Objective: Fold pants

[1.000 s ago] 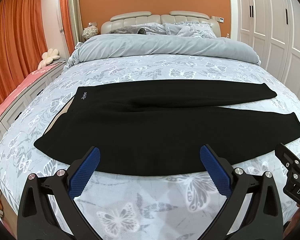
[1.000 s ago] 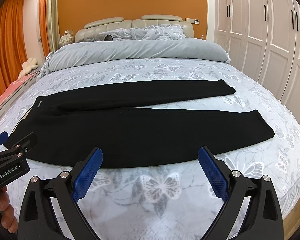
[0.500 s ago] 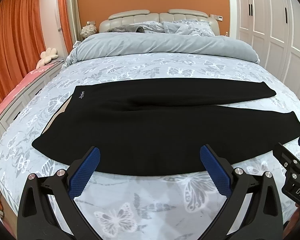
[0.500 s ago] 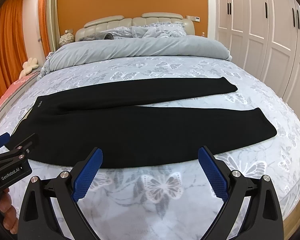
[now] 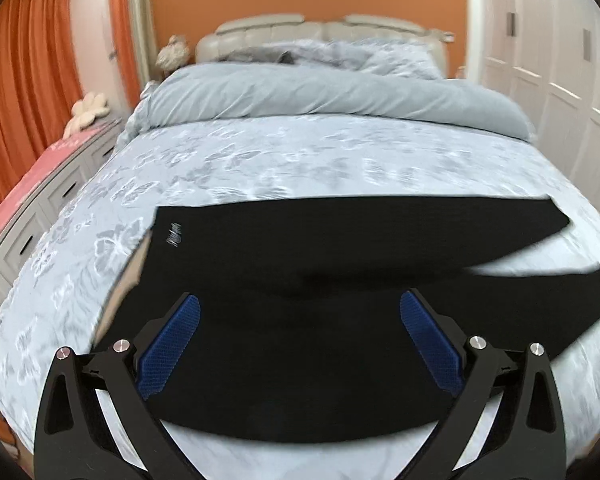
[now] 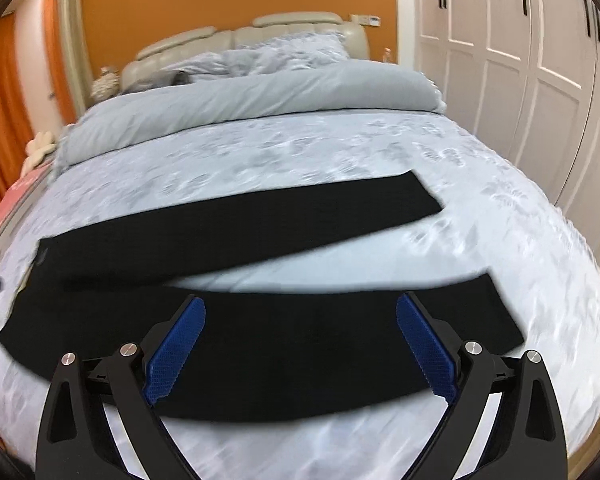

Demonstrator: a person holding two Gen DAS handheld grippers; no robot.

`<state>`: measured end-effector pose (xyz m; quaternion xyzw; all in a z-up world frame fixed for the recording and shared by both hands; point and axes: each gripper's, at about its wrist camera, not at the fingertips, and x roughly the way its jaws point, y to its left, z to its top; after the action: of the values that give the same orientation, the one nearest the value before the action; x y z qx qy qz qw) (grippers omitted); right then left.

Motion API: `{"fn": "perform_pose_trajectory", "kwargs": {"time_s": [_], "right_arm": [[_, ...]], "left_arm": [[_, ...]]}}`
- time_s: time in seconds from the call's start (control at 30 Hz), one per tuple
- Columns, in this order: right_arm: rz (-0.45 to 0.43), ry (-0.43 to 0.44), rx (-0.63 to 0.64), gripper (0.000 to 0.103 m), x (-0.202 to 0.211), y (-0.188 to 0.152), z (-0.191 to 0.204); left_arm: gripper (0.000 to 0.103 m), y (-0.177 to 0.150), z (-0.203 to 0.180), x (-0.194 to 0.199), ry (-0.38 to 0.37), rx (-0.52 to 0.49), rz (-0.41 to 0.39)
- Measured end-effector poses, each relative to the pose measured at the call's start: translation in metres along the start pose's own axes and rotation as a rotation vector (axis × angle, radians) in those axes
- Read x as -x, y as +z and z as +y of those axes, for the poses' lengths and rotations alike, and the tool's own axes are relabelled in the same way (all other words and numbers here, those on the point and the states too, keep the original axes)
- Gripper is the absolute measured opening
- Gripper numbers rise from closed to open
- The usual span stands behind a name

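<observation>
Black pants [image 5: 300,320] lie flat across the bed, waistband at the left with a small white logo [image 5: 175,236], both legs running right and spread in a V. My left gripper [image 5: 300,344] is open and empty, over the hip part of the near leg. My right gripper [image 6: 300,340] is open and empty, over the near leg [image 6: 300,344] toward its cuff [image 6: 500,308]. The far leg [image 6: 260,220] ends at the right. Both views are motion-blurred.
The bed [image 5: 300,160] has a grey butterfly-print cover and a rolled grey duvet [image 5: 320,96] with pillows at the head. White wardrobe doors [image 6: 520,60] stand at the right, orange curtains [image 5: 24,100] and a drawer bench [image 5: 28,208] at the left.
Both grippers have moved forward and down from the bed's front edge to over the pants. The left one swung toward the waist, the right toward the cuffs. Jaws stay open.
</observation>
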<state>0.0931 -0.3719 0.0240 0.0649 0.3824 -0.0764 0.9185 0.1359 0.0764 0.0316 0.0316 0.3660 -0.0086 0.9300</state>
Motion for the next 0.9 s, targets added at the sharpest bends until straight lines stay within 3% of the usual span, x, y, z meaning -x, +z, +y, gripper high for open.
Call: {"fn": "perform_pose_trajectory", "kwargs": {"time_s": [0.23,0.37,0.47,0.63,0.83,0.9], "right_arm": [[0.104,-0.12,-0.079,0.095,-0.131,0.076,-0.097],[0.141,-0.132,-0.131,0.095,-0.187,0.1,-0.124],[0.151,-0.163,-0.132,0.095,-0.223,0.119,-0.134],[0.178,-0.181,-0.191,0.095,-0.273,0.138,-0.152],[0.181,-0.178,-0.19,0.094,-0.303,0.13,-0.15],[0.135,-0.16,-0.165,0.065,-0.298,0.128,-0.145]], "left_arm": [[0.098,0.066,0.105,-0.139,0.077,0.184,0.17],[0.098,0.075,0.145,-0.204,0.143,0.259,0.231],[0.098,0.076,0.162,-0.245,0.129,0.276,0.29],[0.098,0.071,0.188,-0.292,0.143,0.356,0.358],[0.095,0.076,0.19,-0.308,0.187,0.305,0.338],[0.072,0.077,0.193,-0.307,0.221,0.305,0.327]]}}
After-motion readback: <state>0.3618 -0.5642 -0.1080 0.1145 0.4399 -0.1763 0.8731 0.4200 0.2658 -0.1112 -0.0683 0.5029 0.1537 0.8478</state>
